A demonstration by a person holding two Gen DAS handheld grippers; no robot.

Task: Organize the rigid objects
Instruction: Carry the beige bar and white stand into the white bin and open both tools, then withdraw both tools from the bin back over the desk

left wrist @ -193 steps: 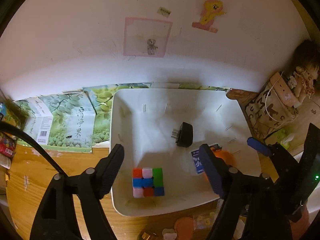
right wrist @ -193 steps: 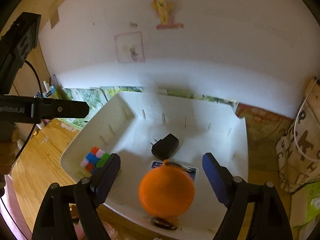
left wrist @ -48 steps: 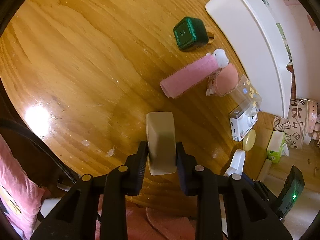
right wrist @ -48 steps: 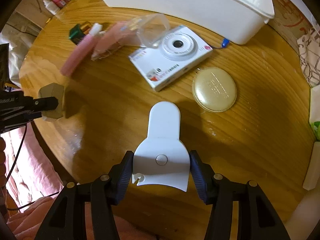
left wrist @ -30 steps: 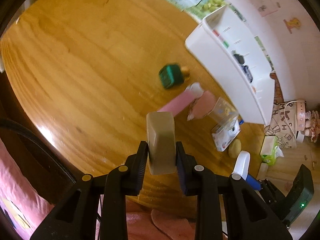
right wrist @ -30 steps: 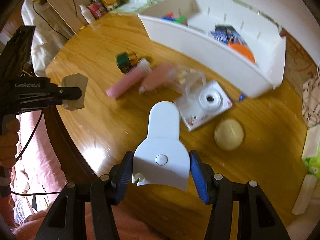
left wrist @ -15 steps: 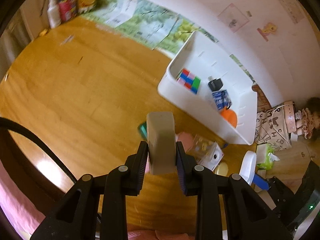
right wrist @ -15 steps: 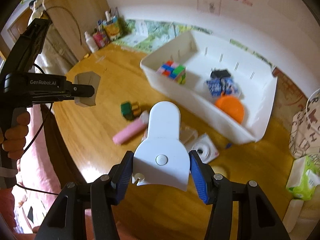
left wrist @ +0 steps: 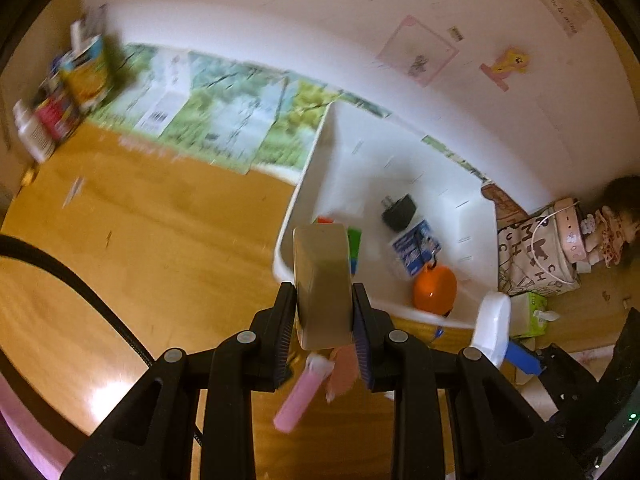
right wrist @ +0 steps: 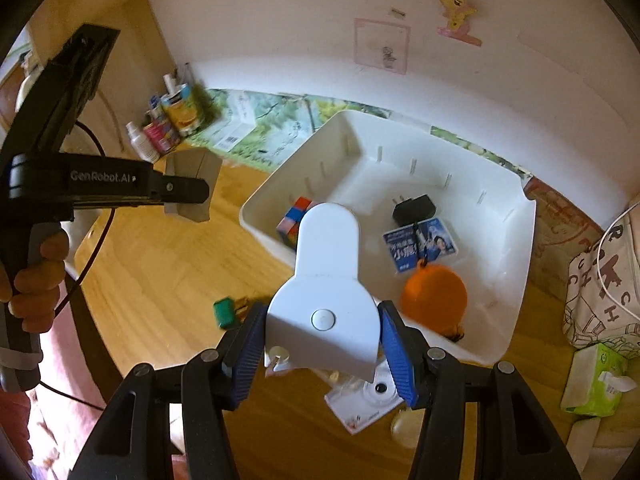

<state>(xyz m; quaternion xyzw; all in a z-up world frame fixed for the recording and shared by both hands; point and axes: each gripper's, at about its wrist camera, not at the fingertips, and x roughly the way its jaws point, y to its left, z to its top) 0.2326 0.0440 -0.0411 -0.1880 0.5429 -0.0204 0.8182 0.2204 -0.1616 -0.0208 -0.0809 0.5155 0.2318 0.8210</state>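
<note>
Step in hand: transport. Both loads were off the surface (right wrist: 152, 280) and the white bin (right wrist: 256, 208) was the likely destination.

My left gripper (left wrist: 323, 320) was closed tight on a grey-beige block (left wrist: 322, 280), its pads pressed flat against the block's two sides. My right gripper (right wrist: 322, 340) was closed partway on a white paddle-shaped piece (right wrist: 326, 280), clamped at the wide base with the rounded tongue projecting toward 12 o'clock.

Pose: both grippers pointed steeply downward over the near part of the surface. In the right wrist view my left hand (right wrist: 30, 280) gripped its handle at 9 o'clock, holding the block level and well clear of the bin.

Near field, in the left wrist view: a pink roller (left wrist: 302, 396) lay on the surface at 6 o'clock, below the block. In the right wrist view, a green cube (right wrist: 224, 312) lay at 8 o'clock and a white camera (right wrist: 368, 400) at 5 o'clock, partly hidden behind the right gripper.

Far field: the bin stood from 12 to 2 o'clock and held a colour cube (right wrist: 296, 216), a black plug (right wrist: 414, 208), a blue card (right wrist: 420, 246) and an orange ball (right wrist: 434, 300).

Next move, as I judged it: carry each load forward over the bin's near wall, lower it into bare floor between the contents, and only then release. The paddle's tongue would have needed clearance from the colour cube.
</note>
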